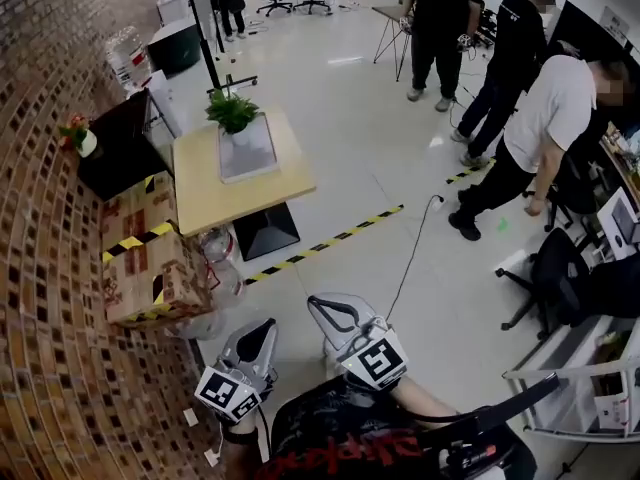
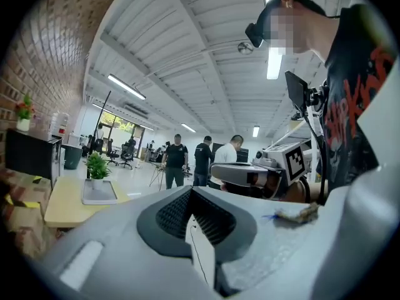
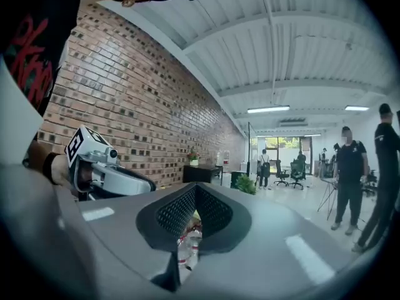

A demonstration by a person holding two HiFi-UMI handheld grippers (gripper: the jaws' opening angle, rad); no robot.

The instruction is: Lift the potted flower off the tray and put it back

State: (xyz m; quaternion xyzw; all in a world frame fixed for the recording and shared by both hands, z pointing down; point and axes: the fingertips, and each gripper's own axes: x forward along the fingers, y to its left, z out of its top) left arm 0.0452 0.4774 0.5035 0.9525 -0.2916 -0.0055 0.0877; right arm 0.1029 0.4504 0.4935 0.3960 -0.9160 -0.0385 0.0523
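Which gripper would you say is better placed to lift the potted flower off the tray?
Right, marginally. Both are shut and far from the table, but the potted flower sits almost straight ahead of the right gripper, and well left of the left gripper.

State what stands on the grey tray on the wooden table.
A potted plant stands at the far end of the tray; the rest is bare. Its leaves partly cover the pot.

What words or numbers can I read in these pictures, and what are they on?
No text here reads clearly.
Red letters on the black shirt: upside down and cut off, unreadable.
Print on the cardboard box: too blurred to read.
Marker cubes: black-and-white square patterns, not words.
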